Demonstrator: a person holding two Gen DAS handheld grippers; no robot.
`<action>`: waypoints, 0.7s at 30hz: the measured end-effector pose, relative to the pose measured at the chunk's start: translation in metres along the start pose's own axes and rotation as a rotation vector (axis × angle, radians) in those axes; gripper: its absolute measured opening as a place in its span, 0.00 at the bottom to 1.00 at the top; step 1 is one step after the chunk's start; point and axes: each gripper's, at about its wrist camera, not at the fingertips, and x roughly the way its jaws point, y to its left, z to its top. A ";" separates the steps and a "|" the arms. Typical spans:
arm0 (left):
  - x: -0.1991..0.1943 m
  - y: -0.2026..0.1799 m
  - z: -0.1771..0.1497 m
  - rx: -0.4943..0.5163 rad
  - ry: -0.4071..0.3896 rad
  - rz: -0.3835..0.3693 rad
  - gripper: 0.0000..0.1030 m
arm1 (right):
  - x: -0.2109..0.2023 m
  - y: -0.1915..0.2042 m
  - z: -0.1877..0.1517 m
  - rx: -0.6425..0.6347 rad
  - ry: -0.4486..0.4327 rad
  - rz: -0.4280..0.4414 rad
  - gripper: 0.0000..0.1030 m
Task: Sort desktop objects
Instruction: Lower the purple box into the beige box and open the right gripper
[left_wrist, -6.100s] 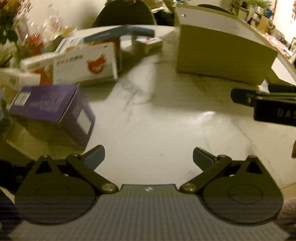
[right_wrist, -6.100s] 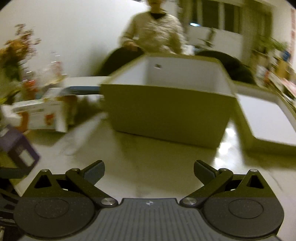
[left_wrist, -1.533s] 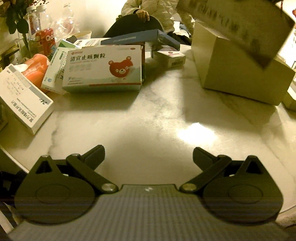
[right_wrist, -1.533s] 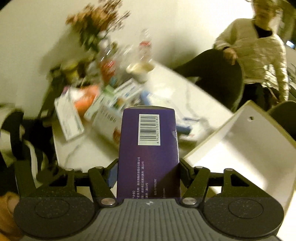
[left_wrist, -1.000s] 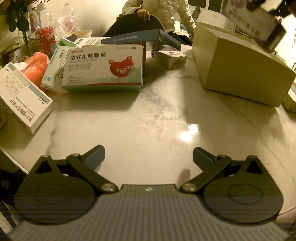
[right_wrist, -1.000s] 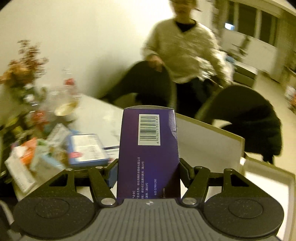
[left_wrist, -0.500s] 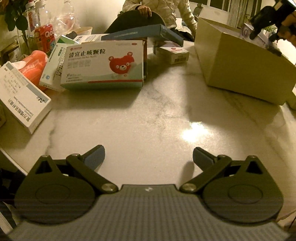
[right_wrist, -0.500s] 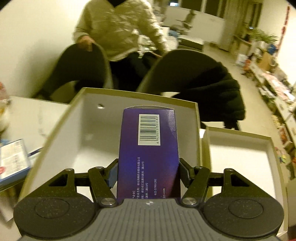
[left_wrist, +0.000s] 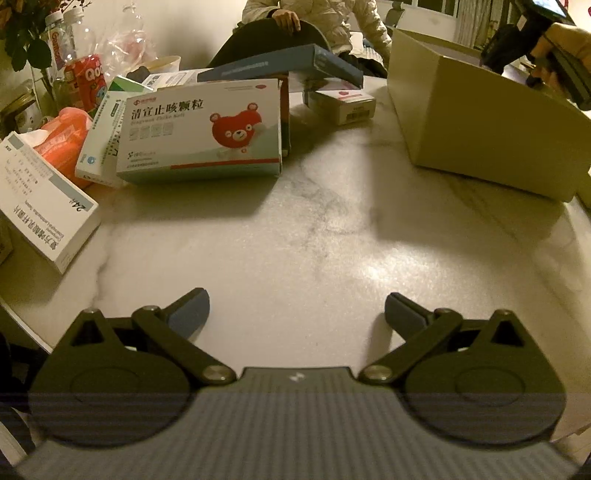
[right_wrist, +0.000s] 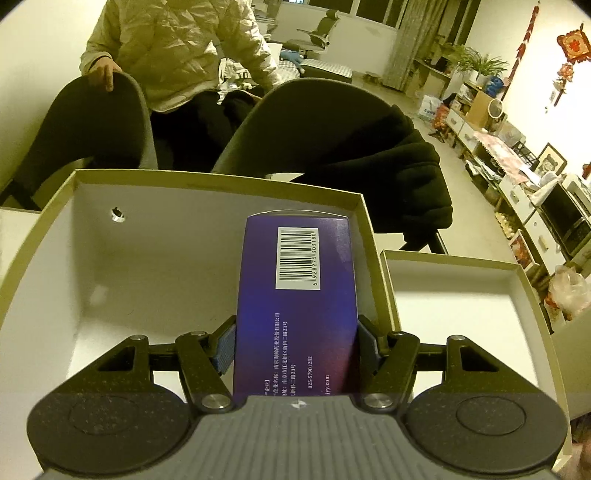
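- Right gripper (right_wrist: 295, 343) clamped on the purple carton (right_wrist: 297, 306), barcode face up, pads pressed to both long sides.
- Carton poised over the open storage box (right_wrist: 55, 236), toward its 3 o'clock wall; whether its far end touches the floor inside cannot be told.
- Box interior otherwise bare as far as visible, so this looks like the first item going in.
- Left gripper (left_wrist: 295, 314) spread wide, holding nothing, hovering above bare marble tabletop (left_wrist: 314, 240).
- Still unsorted on the table, from the left wrist view: bear-print medicine box (left_wrist: 201, 129) at 11 o'clock, white box with grey stripe (left_wrist: 44, 206) at 9 o'clock, small white box (left_wrist: 343, 105) and blue flat box (left_wrist: 280, 66) at 12 o'clock, green-and-white carton (left_wrist: 101, 140) beside the bear-print one.
- Judgement: early in the job; release of the purple carton next, then several more boxes left to carry over.
- Shallow lid or tray (right_wrist: 461, 295) lying just beside the storage box at 3 o'clock, empty.
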 end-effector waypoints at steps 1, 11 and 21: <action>0.000 0.000 0.000 0.000 0.000 0.000 1.00 | 0.002 0.001 0.000 -0.003 -0.002 -0.003 0.65; 0.000 0.001 -0.001 0.005 -0.002 -0.005 1.00 | 0.009 0.009 0.000 -0.053 -0.048 -0.010 0.66; -0.002 0.005 -0.002 -0.012 -0.007 -0.027 1.00 | -0.028 -0.002 0.000 -0.203 -0.167 0.040 0.72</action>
